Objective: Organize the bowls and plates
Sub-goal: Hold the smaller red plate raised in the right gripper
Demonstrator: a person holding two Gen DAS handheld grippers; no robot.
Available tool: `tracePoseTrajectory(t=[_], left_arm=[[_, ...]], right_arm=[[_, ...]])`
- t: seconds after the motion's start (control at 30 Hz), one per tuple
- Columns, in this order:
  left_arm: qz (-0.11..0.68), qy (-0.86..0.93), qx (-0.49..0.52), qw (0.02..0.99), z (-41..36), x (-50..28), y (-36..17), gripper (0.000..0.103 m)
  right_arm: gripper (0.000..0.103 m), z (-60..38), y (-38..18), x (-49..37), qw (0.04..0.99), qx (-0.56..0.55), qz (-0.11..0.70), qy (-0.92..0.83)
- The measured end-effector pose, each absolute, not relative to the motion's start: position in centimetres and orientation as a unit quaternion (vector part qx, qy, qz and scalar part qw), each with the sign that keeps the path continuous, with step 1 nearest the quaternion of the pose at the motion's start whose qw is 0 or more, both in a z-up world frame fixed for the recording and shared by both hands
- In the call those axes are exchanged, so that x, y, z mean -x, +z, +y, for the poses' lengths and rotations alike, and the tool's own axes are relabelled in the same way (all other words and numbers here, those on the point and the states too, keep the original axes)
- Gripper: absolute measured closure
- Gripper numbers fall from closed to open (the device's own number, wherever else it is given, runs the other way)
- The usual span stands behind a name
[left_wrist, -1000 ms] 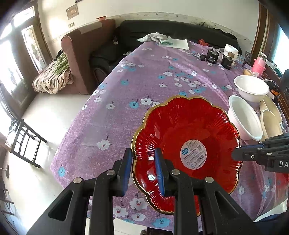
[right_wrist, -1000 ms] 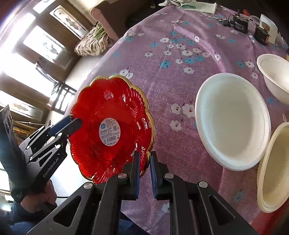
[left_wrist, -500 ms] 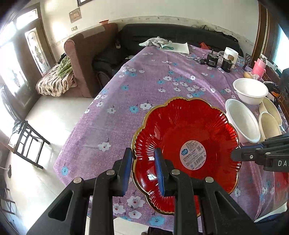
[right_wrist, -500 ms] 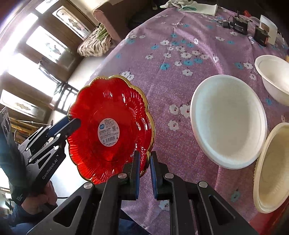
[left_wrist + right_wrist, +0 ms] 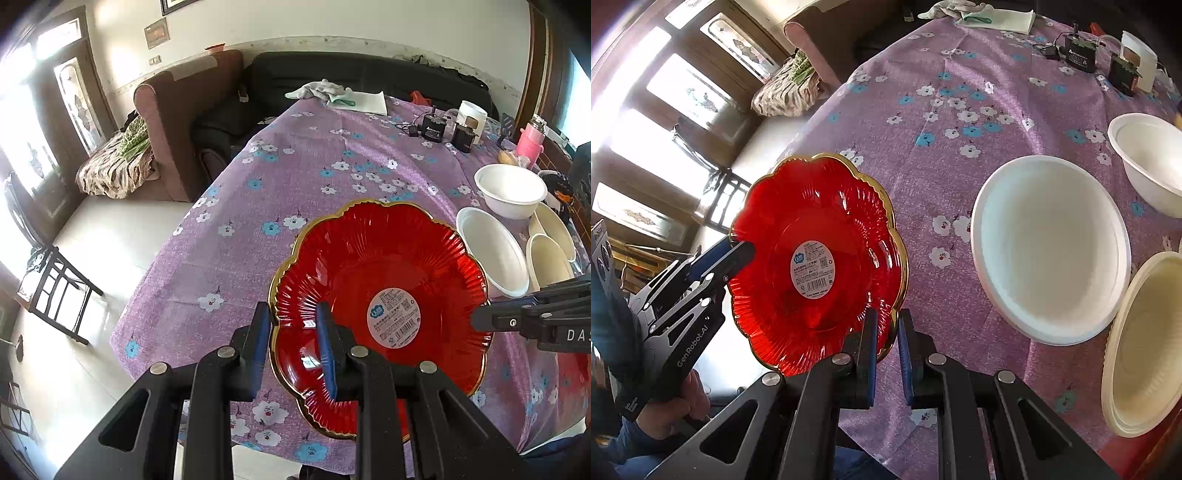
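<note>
Red plate (image 5: 380, 280) held tilted above desk (image 5: 303, 177) near edge; we note left tongs (image 5: 291, 332) and right tongs (image 5: 886, 332) each clamped on opposite rims. White plate (image 5: 1049, 247) just beside, on desk.

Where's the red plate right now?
The red plate is held at the table's near edge, gripped on opposite rims by the left gripper and right gripper, left of the white bowl.
</note>
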State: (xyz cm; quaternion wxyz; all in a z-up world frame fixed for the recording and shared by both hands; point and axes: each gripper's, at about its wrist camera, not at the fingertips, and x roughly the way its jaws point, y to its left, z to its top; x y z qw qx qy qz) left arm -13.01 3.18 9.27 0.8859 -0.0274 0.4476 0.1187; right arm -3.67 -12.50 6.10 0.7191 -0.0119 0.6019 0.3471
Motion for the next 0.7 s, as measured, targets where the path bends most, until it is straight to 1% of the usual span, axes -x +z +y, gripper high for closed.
tracePoseTrajectory(t=[0.7], left_arm=[[0.431,0.136,0.018,0.892,2.0,12.5,11.0,0.080]], right_arm=[[0.090,-13.4,6.8,2.8,0.715,0.003,0.600,0.359]])
